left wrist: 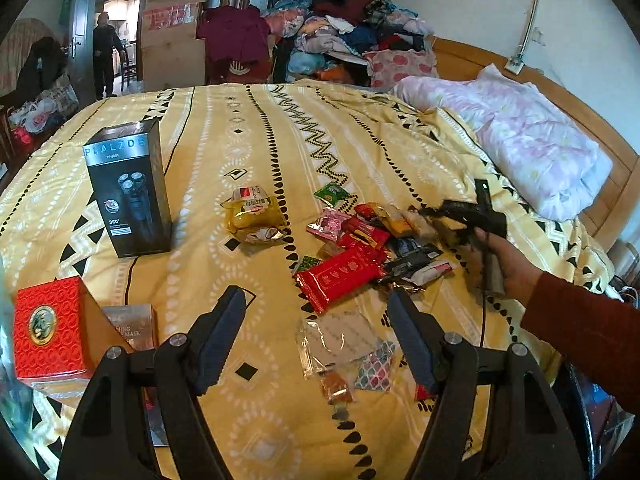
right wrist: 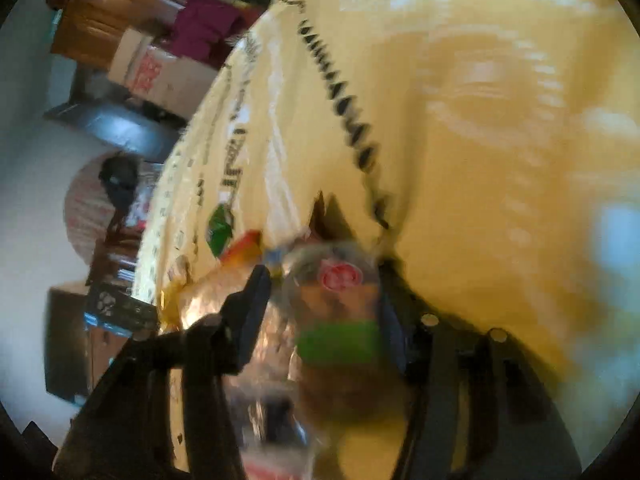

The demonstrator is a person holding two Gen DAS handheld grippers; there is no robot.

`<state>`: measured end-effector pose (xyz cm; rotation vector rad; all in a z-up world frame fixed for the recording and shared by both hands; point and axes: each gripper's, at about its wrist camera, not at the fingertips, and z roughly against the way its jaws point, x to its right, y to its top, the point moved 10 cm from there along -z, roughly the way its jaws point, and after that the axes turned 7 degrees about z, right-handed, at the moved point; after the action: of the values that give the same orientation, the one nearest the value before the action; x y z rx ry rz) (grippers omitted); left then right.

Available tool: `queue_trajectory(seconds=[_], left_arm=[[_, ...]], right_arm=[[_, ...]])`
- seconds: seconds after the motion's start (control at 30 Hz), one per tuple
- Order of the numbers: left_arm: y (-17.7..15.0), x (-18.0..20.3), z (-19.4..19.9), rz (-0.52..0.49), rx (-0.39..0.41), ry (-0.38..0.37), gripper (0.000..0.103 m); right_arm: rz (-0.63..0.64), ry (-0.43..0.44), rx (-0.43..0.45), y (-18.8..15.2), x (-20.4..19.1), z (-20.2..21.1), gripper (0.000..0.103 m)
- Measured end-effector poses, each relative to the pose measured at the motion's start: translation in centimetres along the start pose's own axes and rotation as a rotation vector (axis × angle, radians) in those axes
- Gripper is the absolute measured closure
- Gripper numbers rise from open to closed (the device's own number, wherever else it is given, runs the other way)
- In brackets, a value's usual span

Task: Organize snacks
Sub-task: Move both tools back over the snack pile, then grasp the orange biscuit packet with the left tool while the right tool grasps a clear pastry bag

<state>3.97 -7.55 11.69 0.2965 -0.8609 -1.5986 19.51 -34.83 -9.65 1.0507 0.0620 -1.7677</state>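
Several snack packets (left wrist: 372, 240) lie in a loose pile on the yellow patterned bed cover (left wrist: 240, 120), among them a flat red packet (left wrist: 340, 276), a yellow one (left wrist: 254, 216) and a small green one (left wrist: 330, 194). My left gripper (left wrist: 316, 294) hovers open over the near side of the pile, nothing between its fingers. A clear packet (left wrist: 340, 340) lies just below it. A hand (left wrist: 512, 268) holds my right gripper (left wrist: 452, 216), blurred, at the pile's right end. In the blurred right wrist view a packet with a red mark and green band (right wrist: 336, 308) fills the gap of the right gripper (right wrist: 322, 280); contact is unclear.
A black shaver box (left wrist: 128, 188) stands upright at the left. A red box (left wrist: 48, 328) and a mask packet (left wrist: 134, 328) lie near left. A folded pink quilt (left wrist: 532, 148) sits at the right, a clothes heap (left wrist: 344, 28) and cardboard box (left wrist: 172, 28) behind. A person (left wrist: 106, 52) stands in the doorway.
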Motion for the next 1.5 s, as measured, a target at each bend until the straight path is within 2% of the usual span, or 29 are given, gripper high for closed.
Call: queue_trajectory(seconds=[0.07, 0.2, 0.33, 0.37, 0.4, 0.43, 0.5, 0.6, 0.63, 0.67, 0.73, 0.77, 0.83, 0.9, 1.0, 1.1, 1.27, 1.33, 1.37, 1.4, 1.5], left_arm=[[-0.3, -0.1, -0.6, -0.008, -0.01, 0.015, 0.028], [-0.8, -0.4, -1.3, -0.004, -0.032, 0.036, 0.028], [-1.4, -0.2, -1.2, 0.0, -0.041, 0.036, 0.028], [-1.6, -0.4, -1.1, 0.001, -0.043, 0.04, 0.028], [-1.8, -0.6, -1.1, 0.004, -0.045, 0.044, 0.028], [-2.0, -0.8, -1.0, 0.01, -0.049, 0.05, 0.028], [-2.4, -1.2, -0.7, 0.028, -0.054, 0.053, 0.028], [-3.1, -1.7, -0.1, 0.049, -0.06, 0.052, 0.028], [-3.3, -1.8, 0.1, 0.053, -0.059, 0.051, 0.028], [-3.5, -1.8, 0.5, 0.054, -0.054, 0.049, 0.028], [-4.0, -1.9, 1.2, 0.058, -0.048, 0.048, 0.028], [-4.2, -2.1, 1.4, 0.064, -0.047, 0.046, 0.028], [-4.6, -2.4, 1.9, 0.076, -0.045, 0.044, 0.028], [-5.0, -2.6, 2.3, 0.077, -0.045, 0.042, 0.028], [-6.0, -2.7, 2.6, 0.084, -0.066, 0.026, 0.028], [-7.2, -2.7, 2.2, 0.092, -0.102, 0.016, 0.028], [-9.1, -2.6, 0.6, 0.128, -0.17, -0.009, 0.028], [-9.5, -2.6, -0.2, 0.131, -0.188, -0.002, 0.028], [-9.6, -2.5, -0.5, 0.128, -0.194, 0.0, 0.028], [-9.7, -2.5, -1.0, 0.119, -0.194, 0.002, 0.028], [-9.2, -1.8, -2.8, 0.089, -0.185, -0.013, 0.028]], right_arm=[[0.051, -0.005, -0.027, 0.4, -1.5, -1.7, 0.042], [0.251, 0.001, -0.159, -1.3, -7.6, -6.1, 0.041], [0.405, 0.111, -0.3, -5.2, -13.8, -8.5, 0.036], [0.47, 0.096, -0.342, -7.0, -15.1, -8.9, 0.028], [0.562, 0.04, -0.361, -8.9, -16.0, -9.0, 0.022], [0.598, 0.015, -0.375, -10.1, -16.7, -9.1, 0.021], [0.596, 0.038, -0.404, -12.5, -18.5, -8.5, 0.021], [0.693, 0.039, -0.436, -16.6, -20.6, -6.7, 0.024], [0.692, 0.054, -0.432, -17.5, -21.3, -5.6, 0.025], [0.681, 0.088, -0.426, -18.0, -22.0, -4.5, 0.031], [0.69, 0.132, -0.353, -18.6, -23.8, -1.0, 0.031], [0.704, 0.112, -0.309, -18.5, -24.2, 0.3, 0.03], [0.729, 0.018, -0.218, -18.1, -23.7, 3.2, 0.03], [0.75, -0.065, -0.179, -18.3, -22.4, 4.9, 0.028], [0.809, -0.123, -0.23, -20.2, -20.9, 5.0, 0.028], [0.932, -0.199, -0.296, -22.2, -20.4, 3.7, 0.029], [0.9, -0.149, -0.323, -22.4, -20.8, 0.7, 0.033], [0.881, -0.164, -0.347, -22.8, -20.4, -0.9, 0.047], [0.877, -0.182, -0.365, -23.1, -20.0, -1.3, 0.062], [0.874, -0.214, -0.377, -23.4, -19.5, -1.5, 0.066], [0.826, -0.226, -0.34, -23.6, -18.9, -0.5, 0.067]])
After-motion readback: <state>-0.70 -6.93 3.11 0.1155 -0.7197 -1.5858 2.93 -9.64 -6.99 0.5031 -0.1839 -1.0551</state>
